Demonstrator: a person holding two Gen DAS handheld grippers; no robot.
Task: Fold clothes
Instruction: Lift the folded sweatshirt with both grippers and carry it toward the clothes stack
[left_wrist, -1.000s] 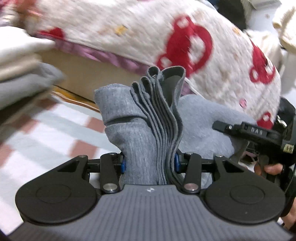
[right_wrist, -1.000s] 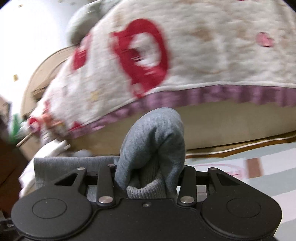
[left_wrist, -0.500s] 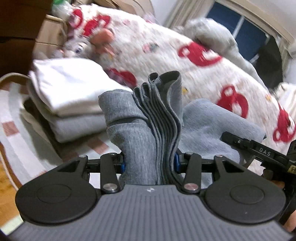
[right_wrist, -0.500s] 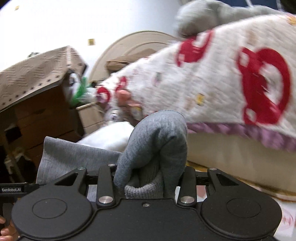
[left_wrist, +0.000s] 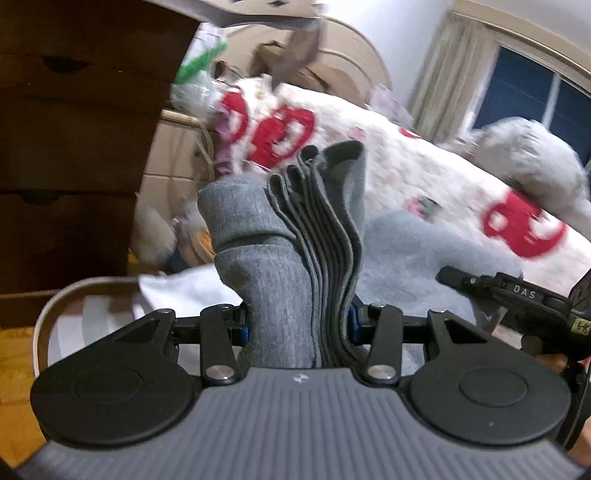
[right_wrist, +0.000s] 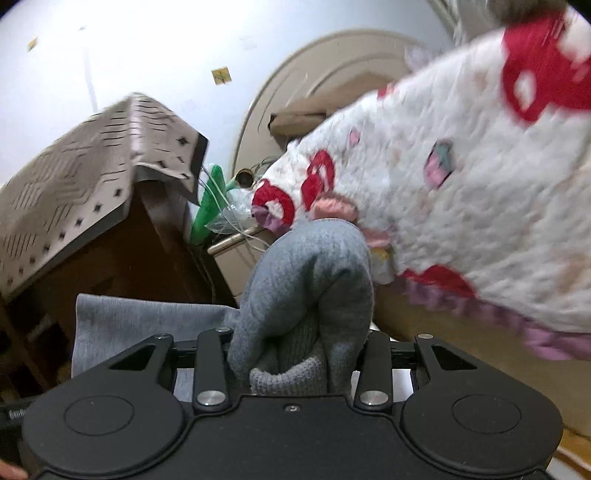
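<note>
Big white quilt (left_wrist: 424, 177) with red shapes fills the background, draped over the bed, and in the right wrist view its purple edging hangs over the bed's side. To the left stands a dark wooden chest of drawers (left_wrist: 74, 147) with a patterned brown cloth (right_wrist: 85, 177) spread over its top. Low down by the chest, a white folded item (left_wrist: 177, 291) lies on a striped mat (left_wrist: 74, 317).

Now the garment: a grey sweater (left_wrist: 295, 258), bunched in many stacked layers, stands up straight between the fingers of the left gripper (left_wrist: 297, 325), rising well above them, its folded edges fanned at the top. The left tongs are clamped narrow on that thick bundle, blue pads pressed to either side. More of the grey fabric spreads to the right behind it, toward the right gripper, whose black body shows at the edge of the left wrist view.

Over on the right gripper (right_wrist: 299, 354), another grey bundle of the sweater (right_wrist: 310, 295) humps up between the fingers, ribbed cuff tucked low near the body. Those tongs are pinched in on it as well, cloth touching both fingers. A flat grey stretch runs off to the left.
</note>
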